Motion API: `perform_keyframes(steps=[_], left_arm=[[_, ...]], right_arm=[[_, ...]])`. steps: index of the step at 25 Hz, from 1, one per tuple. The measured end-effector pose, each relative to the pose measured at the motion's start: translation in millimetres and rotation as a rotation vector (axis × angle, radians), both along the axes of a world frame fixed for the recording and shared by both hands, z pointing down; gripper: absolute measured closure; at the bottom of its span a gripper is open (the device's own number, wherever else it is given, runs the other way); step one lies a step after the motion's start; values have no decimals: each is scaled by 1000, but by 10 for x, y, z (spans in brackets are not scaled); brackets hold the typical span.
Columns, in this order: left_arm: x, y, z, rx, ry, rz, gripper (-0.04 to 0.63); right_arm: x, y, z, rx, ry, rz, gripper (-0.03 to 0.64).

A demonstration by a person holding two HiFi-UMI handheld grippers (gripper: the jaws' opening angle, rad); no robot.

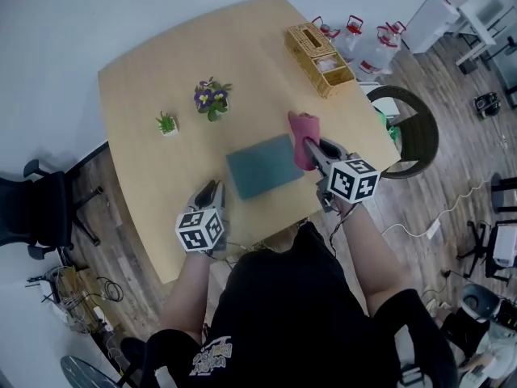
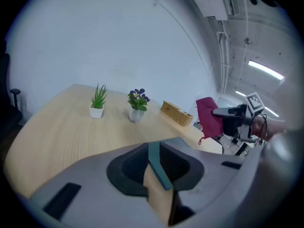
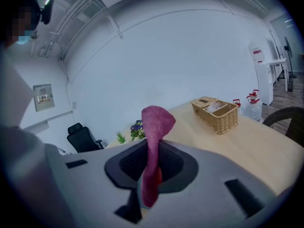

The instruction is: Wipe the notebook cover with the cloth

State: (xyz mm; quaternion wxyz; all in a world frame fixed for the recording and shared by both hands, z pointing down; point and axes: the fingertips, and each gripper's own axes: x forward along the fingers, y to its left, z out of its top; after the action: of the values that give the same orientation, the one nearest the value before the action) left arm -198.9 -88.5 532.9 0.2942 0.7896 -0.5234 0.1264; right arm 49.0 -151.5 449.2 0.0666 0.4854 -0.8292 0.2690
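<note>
- The left forearm reaches forward from the body, bare and nearly straight. It carries the left hand-held gripper low over the near edge of the worktop, tips pointing away from the person.
- The jaws of the left hand-held gripper stand a narrow gap apart, side by side. Worktop wood and a thin teal strip of the notebook show in that gap. I cannot tell whether a jaw touches it.
- The notebook lies flat and closed near the front edge of the worktop, between the two grippers. Its left edge is just beside the left tips.
- The right forearm angles inward, and the right hand-held gripper points up and left towards the notebook's right edge.
- The right hand-held gripper is clamped on the pink cloth, which stands up out of the jaws in a folded hump.
- From the head view the cloth overlaps the notebook's right edge. The left gripper view shows the cloth held up in the air.
- Farther back stand a green plant, a flowering plant and a basket.
</note>
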Motion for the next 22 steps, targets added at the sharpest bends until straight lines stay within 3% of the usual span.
perform_keyframes(steps=[5,13,18,22], left_arm=[[44,143,-399,112,-39,-1,573],[331,558,-692,172,-85,66,581],[714,852,-842,219,-94,79,581],[1055,1092,-914,231,-93,40,581]], right_arm=[[-122,282,-306,78,22,-72,561],[-289,587,-454,120,9,-168,561],[-148,851,-523,134,-6,-227,561],[122,1103,-511,129,-16,-270,561]])
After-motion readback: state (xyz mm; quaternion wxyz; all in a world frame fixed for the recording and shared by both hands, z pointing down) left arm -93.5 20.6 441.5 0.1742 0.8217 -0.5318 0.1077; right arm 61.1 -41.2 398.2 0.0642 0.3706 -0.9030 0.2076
